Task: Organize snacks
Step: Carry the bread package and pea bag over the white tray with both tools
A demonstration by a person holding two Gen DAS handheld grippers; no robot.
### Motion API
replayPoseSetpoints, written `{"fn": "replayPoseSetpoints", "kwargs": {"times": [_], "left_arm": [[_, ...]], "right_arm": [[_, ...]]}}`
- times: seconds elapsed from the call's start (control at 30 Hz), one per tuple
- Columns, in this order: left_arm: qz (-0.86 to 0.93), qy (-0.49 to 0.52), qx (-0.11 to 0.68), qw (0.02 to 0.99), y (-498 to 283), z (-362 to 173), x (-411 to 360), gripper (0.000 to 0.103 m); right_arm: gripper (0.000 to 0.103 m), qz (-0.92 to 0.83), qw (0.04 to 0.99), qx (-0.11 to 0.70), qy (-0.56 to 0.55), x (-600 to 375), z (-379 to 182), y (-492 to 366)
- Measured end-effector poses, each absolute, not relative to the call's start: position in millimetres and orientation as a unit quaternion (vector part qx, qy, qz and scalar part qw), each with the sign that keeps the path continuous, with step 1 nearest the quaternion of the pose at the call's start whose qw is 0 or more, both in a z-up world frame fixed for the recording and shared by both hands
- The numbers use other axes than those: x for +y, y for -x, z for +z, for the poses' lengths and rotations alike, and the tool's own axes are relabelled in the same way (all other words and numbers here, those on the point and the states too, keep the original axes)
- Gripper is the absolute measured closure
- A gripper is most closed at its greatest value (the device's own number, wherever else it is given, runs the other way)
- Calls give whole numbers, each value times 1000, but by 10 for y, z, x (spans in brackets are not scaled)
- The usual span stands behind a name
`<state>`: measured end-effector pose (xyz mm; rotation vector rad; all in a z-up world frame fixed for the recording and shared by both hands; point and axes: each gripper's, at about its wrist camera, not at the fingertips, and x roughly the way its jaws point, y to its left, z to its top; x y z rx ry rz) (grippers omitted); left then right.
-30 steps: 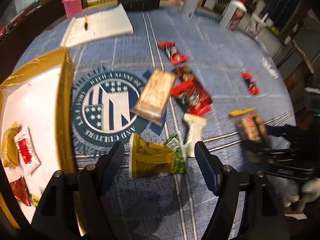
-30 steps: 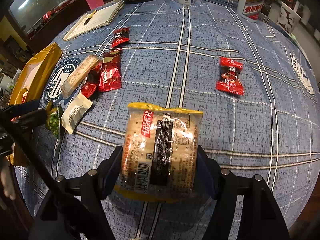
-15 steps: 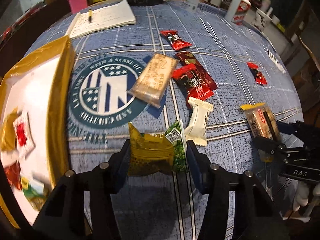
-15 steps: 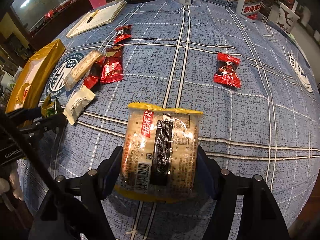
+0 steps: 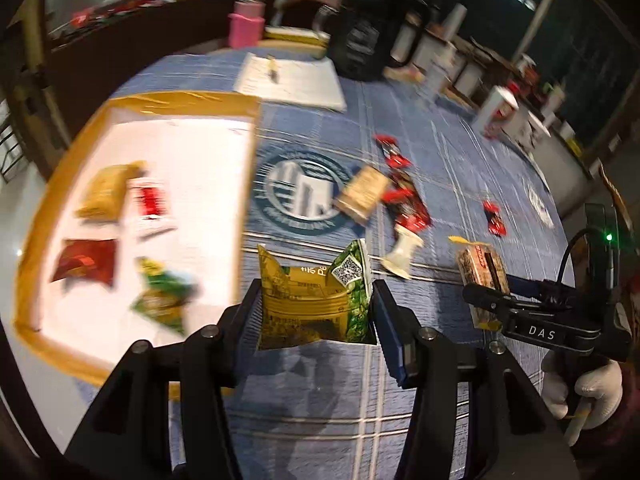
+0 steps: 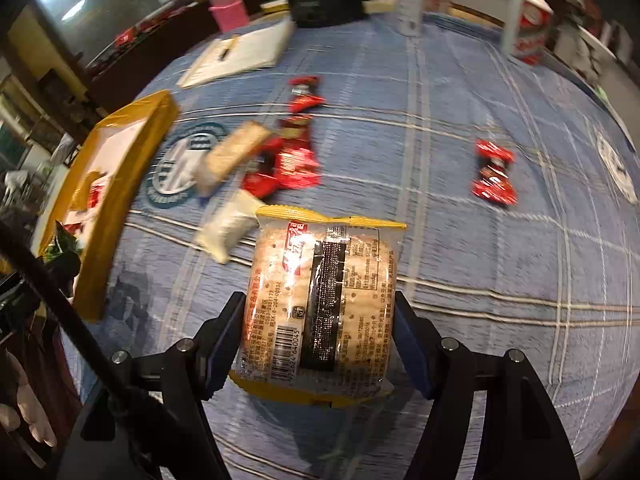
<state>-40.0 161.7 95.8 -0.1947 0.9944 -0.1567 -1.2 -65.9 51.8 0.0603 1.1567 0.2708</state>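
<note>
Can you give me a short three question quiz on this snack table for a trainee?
1. True or false: the left tool grips a yellow and green packet.
2. What does the right tool hold: A a red candy, B a cracker pack, C a notebook?
3. How many snacks lie in the gold-rimmed tray?

Key: 1 true. 2 B. 3 four.

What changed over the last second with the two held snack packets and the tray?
The left gripper jaws have just closed on the yellow-green packet and lifted it toward the tray. The right gripper still holds the cracker pack; loose snacks remain on the cloth.
</note>
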Motion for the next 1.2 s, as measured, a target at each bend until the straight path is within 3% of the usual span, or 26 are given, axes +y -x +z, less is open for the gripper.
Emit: {"fn": "replayPoseSetpoints", "kwargs": {"times": [0.53,1.2], "left_arm": [[13,176,468,866,566,815,2951,49],[7,155,501,852,-281,501,3702,49]], "right_arm": [[33,247,844,475,48,918,1196,-131],[33,222,820,518,103,2107,600,-571]]}}
